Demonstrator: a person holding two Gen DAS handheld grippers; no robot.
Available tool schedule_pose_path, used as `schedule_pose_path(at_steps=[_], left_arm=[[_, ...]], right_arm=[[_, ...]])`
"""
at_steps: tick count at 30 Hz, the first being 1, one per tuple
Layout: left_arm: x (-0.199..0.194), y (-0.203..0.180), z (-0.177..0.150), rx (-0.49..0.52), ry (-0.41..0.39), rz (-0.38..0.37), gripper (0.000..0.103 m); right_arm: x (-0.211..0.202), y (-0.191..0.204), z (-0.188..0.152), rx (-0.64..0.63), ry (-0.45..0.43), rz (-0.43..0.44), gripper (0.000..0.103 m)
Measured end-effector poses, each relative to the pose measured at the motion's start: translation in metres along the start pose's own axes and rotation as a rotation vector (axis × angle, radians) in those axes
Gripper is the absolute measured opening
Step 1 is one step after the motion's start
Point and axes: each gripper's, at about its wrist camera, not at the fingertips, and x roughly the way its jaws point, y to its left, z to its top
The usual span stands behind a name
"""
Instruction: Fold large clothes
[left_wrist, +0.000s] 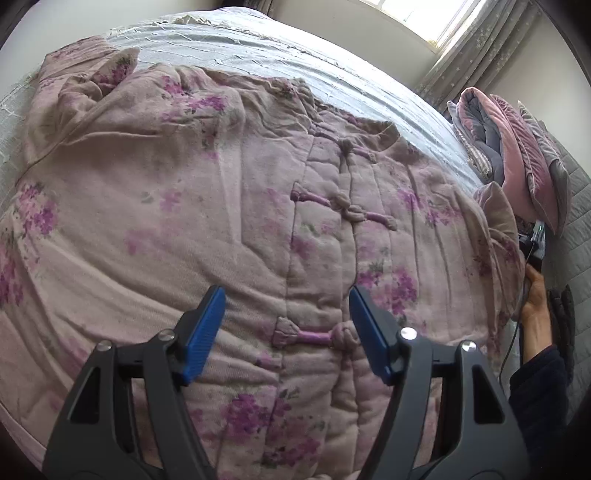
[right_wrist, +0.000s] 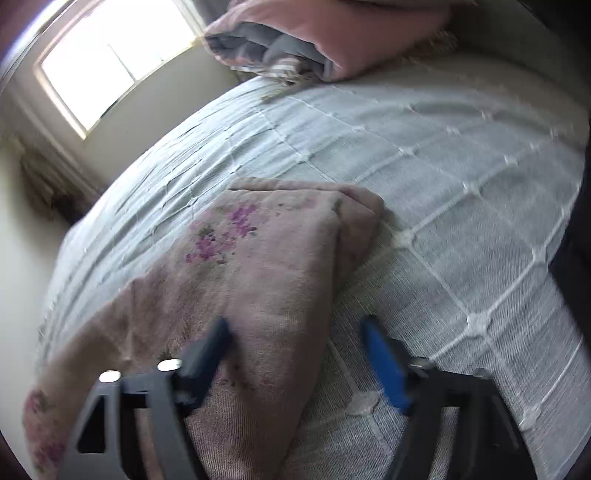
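Padded floral jacket (left_wrist: 229, 206), pink, knot-buttoned, spread flat on the bed (left_wrist: 258, 48). Left gripper (left_wrist: 287, 332): jaws apart, empty, a knot button between and below them. Right gripper (right_wrist: 295, 354): jaws apart, the jacket's sleeve (right_wrist: 266, 258) lying between them, unpressed.

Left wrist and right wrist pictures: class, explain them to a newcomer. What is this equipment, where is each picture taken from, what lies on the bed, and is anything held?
There is no robot. A person holds a two-fingered tool in each hand, and a camera on each tool looks along its blue-padded fingers. The left wrist picture looks down on a quilted pink floral jacket spread front-up on a pale bedspread. The left gripper has its fingers open above the jacket. The blurred right wrist picture shows what looks like one sleeve. The right gripper has its fingers apart over it and holds nothing. Folded bedding lies beyond the jacket.
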Motion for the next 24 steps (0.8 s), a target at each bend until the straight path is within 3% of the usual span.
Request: schedule_pose_path(at_steps=[1, 3, 4, 6, 7, 10, 11, 13, 15, 21, 23, 24], left_arm=[[0.003, 0.001, 0.001, 0.001, 0.004, 0.003, 0.07], [0.003, 0.002, 0.002, -0.001, -0.004, 0.004, 0.07], [-0.002, 0.002, 0.004, -0.004, -0.015, 0.006, 0.07], [-0.007, 0.007, 0.009, -0.011, -0.04, 0.028, 0.07], [-0.009, 0.011, 0.01, -0.02, -0.046, 0.041, 0.07], [-0.005, 0.016, 0.015, -0.063, -0.037, 0.02, 0.07], [-0.004, 0.017, 0.017, -0.07, -0.035, 0.013, 0.07], [-0.003, 0.016, 0.016, -0.063, -0.033, 0.021, 0.07], [0.0, 0.015, 0.014, -0.045, -0.025, 0.041, 0.07], [0.002, 0.021, 0.016, -0.062, -0.002, 0.004, 0.07], [0.002, 0.022, 0.016, -0.062, 0.002, -0.003, 0.07], [0.002, 0.023, 0.016, -0.065, 0.004, -0.006, 0.07]], right_arm=[[-0.003, 0.01, 0.0, -0.053, 0.015, -0.018, 0.009], [-0.03, 0.026, 0.001, -0.153, -0.048, -0.089, 0.007], [-0.054, 0.036, 0.003, -0.23, -0.108, -0.169, 0.007], [-0.104, 0.052, 0.001, -0.374, -0.264, -0.379, 0.007], [-0.144, 0.057, -0.001, -0.435, -0.389, -0.494, 0.007], [-0.248, 0.046, -0.012, -0.426, -0.635, -0.622, 0.006], [-0.273, 0.038, -0.018, -0.413, -0.666, -0.636, 0.006], [-0.283, 0.027, -0.031, -0.433, -0.656, -0.703, 0.006], [-0.263, 0.011, -0.053, -0.464, -0.599, -0.78, 0.006], [-0.154, -0.06, -0.123, -0.493, -0.265, -0.765, 0.01], [-0.144, -0.067, -0.135, -0.516, -0.186, -0.759, 0.019], [-0.149, -0.068, -0.136, -0.497, -0.186, -0.75, 0.027]])
